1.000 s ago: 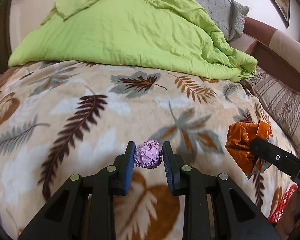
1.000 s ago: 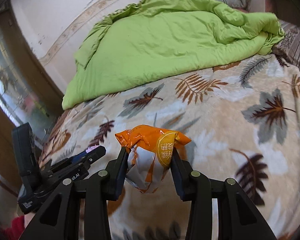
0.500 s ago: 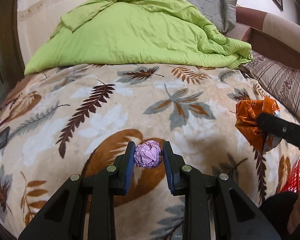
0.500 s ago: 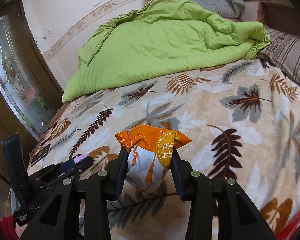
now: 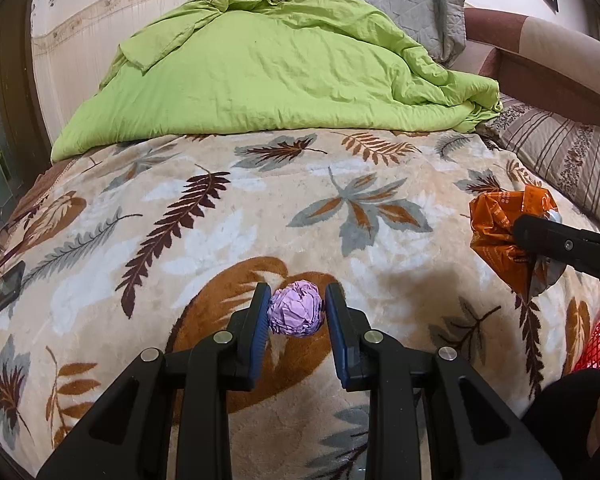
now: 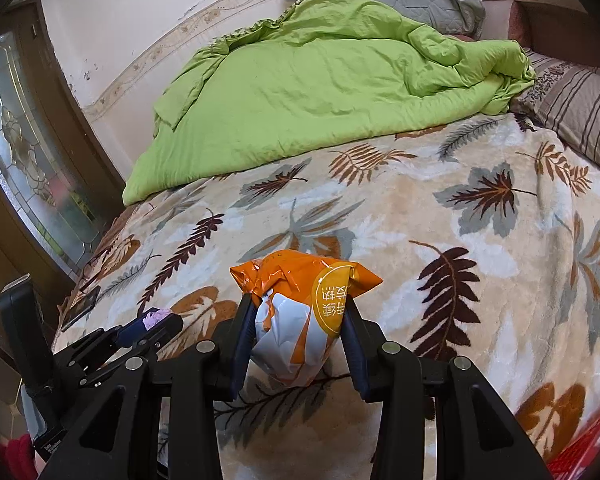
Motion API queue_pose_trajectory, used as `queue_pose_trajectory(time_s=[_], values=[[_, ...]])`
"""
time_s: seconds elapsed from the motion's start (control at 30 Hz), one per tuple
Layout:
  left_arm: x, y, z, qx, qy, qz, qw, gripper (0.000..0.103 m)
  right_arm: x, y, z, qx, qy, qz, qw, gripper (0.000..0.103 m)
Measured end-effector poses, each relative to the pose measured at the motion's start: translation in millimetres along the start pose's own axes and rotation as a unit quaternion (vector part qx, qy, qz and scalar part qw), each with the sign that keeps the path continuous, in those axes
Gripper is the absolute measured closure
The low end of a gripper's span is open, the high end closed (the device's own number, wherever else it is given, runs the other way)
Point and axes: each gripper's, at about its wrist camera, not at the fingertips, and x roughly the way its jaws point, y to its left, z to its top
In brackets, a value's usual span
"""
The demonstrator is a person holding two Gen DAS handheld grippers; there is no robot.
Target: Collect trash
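A crumpled purple paper ball (image 5: 296, 313) sits pinched between the blue pads of my left gripper (image 5: 296, 312), held above the leaf-patterned blanket (image 5: 220, 240). My right gripper (image 6: 298, 332) is shut on a crumpled orange and white snack bag (image 6: 300, 312), also lifted over the blanket. In the left wrist view the snack bag (image 5: 500, 240) shows at the right with one black finger of the right gripper across it. In the right wrist view the left gripper with the purple ball (image 6: 156, 317) appears at the lower left.
A green duvet (image 5: 268, 72) is heaped at the far end of the bed, with a grey pillow (image 5: 400, 4) and a striped pillow (image 5: 560, 160) beside it. A red mesh basket (image 5: 598, 340) peeks in at the right edge. A dark phone (image 5: 0, 292) lies at the blanket's left edge.
Both grippers have drawn back from the duvet toward the near end of the bed, each keeping its hold. More blanket and the red basket have come into view.
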Motion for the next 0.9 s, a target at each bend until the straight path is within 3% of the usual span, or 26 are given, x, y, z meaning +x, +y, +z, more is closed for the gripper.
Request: queue_pose_trajectory(time_s=[0.9], values=[[1.2, -6.7, -4.1, 0.01, -0.001, -0.002, 0.9999, 0.077, -9.1, 1.5, -7.9, 0.006, 0.002, 0.001, 1.0, 0.059]])
